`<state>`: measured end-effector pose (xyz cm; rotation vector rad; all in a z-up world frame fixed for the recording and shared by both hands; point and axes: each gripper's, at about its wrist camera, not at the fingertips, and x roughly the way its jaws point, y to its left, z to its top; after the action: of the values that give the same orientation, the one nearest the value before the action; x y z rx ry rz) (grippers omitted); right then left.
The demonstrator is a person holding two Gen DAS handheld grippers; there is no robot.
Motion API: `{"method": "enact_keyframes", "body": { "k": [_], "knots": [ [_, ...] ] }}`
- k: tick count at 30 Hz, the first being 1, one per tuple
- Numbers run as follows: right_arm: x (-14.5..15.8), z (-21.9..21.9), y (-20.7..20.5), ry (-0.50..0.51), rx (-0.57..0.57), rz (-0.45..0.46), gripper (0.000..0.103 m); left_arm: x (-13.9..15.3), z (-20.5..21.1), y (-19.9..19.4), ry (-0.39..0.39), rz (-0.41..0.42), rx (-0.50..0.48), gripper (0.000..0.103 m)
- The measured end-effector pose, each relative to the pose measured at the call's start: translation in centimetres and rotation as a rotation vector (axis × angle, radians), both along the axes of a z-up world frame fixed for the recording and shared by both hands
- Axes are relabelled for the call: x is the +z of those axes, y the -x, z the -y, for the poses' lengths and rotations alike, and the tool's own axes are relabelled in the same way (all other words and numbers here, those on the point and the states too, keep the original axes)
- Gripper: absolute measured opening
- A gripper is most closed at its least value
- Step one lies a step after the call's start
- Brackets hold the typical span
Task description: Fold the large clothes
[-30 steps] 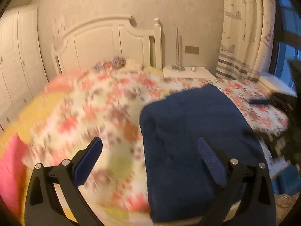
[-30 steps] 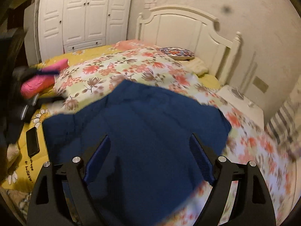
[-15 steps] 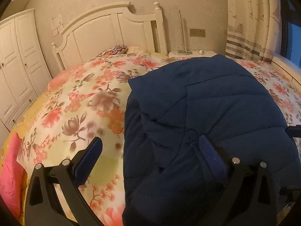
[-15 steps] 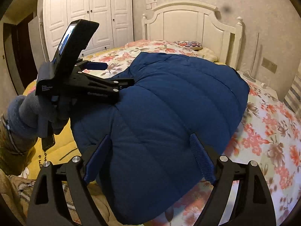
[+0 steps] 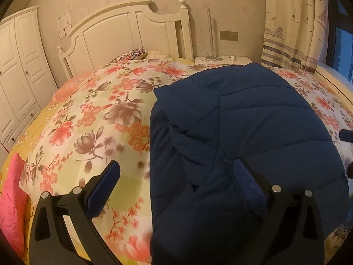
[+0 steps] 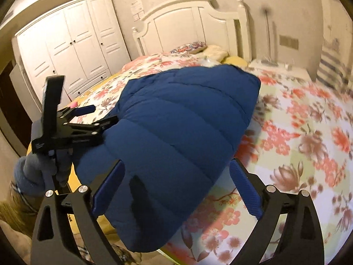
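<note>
A navy blue puffer jacket [image 5: 242, 121] lies in a folded heap on the floral quilt [image 5: 99, 114] of the bed. My left gripper [image 5: 176, 176] is open above the jacket's left edge, one finger over the quilt and the other over the jacket. In the right wrist view the left gripper [image 6: 101, 114] sits at the jacket's [image 6: 176, 121] left side, held by a gloved hand [image 6: 28, 172]. My right gripper [image 6: 177, 181] hangs over the jacket's near end. Its jaws are opening, and the padded cloth shows between them without being pressed.
A white headboard [image 5: 123, 33] and a patterned pillow [image 5: 132, 55] stand at the far end of the bed. A white wardrobe [image 6: 72, 44] is on the left, a nightstand with a lamp [image 5: 220, 59] and a curtain [image 5: 289, 26] on the right. A pink cushion [image 5: 11, 203] lies near left.
Both views have sunk closer to the bed and the left view has sharpened. The right view has rolled and shifted right, and the right fingers stand wider apart. The jacket has settled onto the quilt.
</note>
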<state>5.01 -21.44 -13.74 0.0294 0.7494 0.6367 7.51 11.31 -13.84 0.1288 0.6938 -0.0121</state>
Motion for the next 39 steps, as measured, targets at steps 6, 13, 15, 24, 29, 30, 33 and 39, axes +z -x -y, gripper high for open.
{"method": "enact_keyframes", "body": {
  "k": [6,13,15,24,29,30,33,39],
  "knots": [
    [-1.5,-0.4,-1.6,-0.05,0.012,-0.11,0.094,-0.8,-3.8,0.6,0.229,-0.118,-0.069,0.101],
    [-3.5,-0.2,-3.4,-0.151,0.01,-0.24,0.099,-3.8,-6.1,-0.1,0.465,-0.239,-0.153,0.101],
    [-3.8,-0.5,-3.8,-0.155,0.005,-0.248,0.099,-4.6,-6.3,-0.6,0.521,-0.261,-0.17,0.101],
    [-4.4,-0.3,-4.1,-0.176,0.049,-0.265,0.099,-6.2,-6.4,-1.7,0.665,-0.282,-0.295,0.096],
    [-3.5,-0.3,-2.3,-0.161,0.056,-0.116,0.078,-4.9,-5.0,-0.1,0.67,-0.177,-0.291,0.061],
    [-3.3,-0.1,-2.1,-0.164,0.048,-0.085,0.077,-4.7,-4.8,0.0,0.686,-0.158,-0.289,0.059],
    [-1.7,1.1,-1.9,-0.151,0.004,0.027,0.07,-3.7,-3.5,-0.5,0.756,-0.106,-0.3,0.054],
    [3.0,6.4,-4.8,-0.104,-0.1,0.245,0.067,1.3,3.1,-6.5,0.772,0.012,-0.388,0.053]
  ]
}}
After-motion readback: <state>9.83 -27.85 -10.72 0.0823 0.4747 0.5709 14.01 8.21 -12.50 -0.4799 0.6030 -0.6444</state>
